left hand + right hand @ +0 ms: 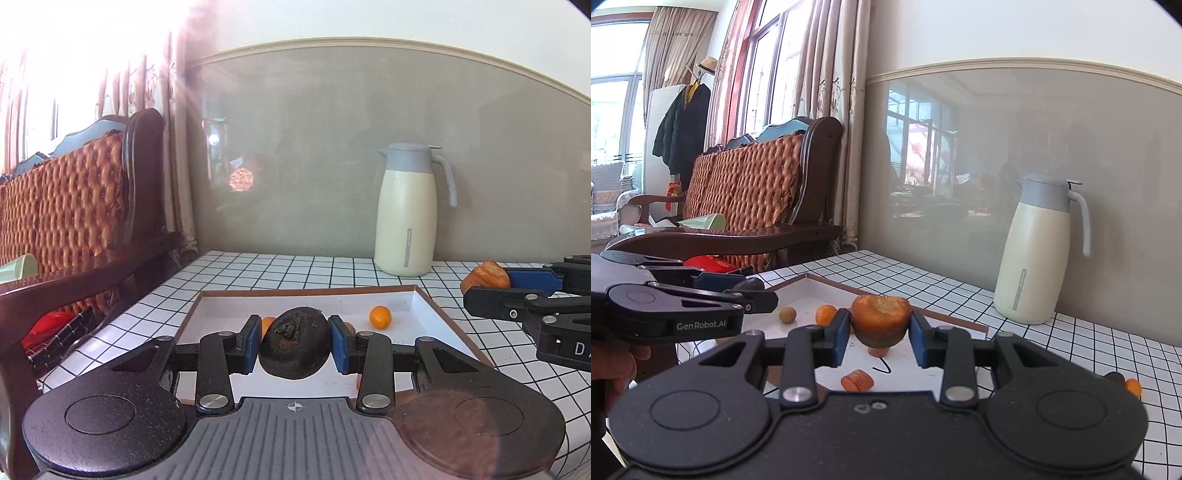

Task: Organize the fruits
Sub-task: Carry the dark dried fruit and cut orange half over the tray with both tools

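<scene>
above the white tray (pixel 424 306) on the checked worktop (pixel 295 269), the left claw (pixel 294 341) is closed most of the way, its two blue pads (pixel 252 341) pressing on either side of a dark, almost black fruit (pixel 294 343). that fruit is a flattened round shape with a rough, dried calyx facing the camera; its broad axis runs side to side between the pads and the whole thing tips a little to the left. the right claw (pixel 878 332) is likewise nearly closed, gripping an orange fruit (pixel 880 319) with a pale, rough cut-looking top and a darker, narrower base; its top faces up and its short axis stands roughly upright between the pads. in the left wrist view this same fruit shows at the right edge, held over the worktop just beyond the tray's right rim. lying in the tray are a small round orange fruit (pixel 380 317), a tan round fruit (pixel 787 315), and an orange ridged piece (pixel 857 380) nearer the camera. another small orange piece (pixel 1132 386) lies on the worktop outside the tray at the right. a cream jug with a grey lid (pixel 406 210) stands upright at the back against the grey wall, and a wooden bench with a woven cushion (pixel 746 184) sits beside the worktop on the left.
</scene>
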A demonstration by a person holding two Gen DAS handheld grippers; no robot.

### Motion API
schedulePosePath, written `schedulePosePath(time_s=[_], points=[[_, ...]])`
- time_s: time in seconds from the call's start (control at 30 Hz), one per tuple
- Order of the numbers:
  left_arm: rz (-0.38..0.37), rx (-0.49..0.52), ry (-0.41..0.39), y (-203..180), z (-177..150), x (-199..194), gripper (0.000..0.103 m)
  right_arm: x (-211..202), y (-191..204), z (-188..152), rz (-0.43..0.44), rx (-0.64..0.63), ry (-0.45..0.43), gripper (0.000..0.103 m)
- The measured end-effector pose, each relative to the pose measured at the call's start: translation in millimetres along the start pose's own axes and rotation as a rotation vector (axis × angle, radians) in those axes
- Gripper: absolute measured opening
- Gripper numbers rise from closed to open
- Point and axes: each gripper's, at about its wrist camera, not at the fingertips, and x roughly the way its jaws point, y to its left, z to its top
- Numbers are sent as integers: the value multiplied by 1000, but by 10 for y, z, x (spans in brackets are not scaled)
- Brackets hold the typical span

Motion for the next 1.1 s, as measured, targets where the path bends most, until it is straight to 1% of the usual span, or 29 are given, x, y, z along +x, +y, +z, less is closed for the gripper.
schedulePosePath(time_s=[0.17, 0.6, 0.77, 1.1], points=[[27, -5, 7, 147, -16, 29, 39, 102, 105, 34, 9, -10, -2, 26], [77, -41, -8, 397, 69, 237, 39, 374, 156, 103, -40, -5, -21, 26], [84, -52, -4, 455, 84, 307, 39, 464, 89, 152, -66, 6, -34, 26], [81, -63, -7, 436, 185, 438, 39, 600, -82, 202, -104, 50, -16, 26]])
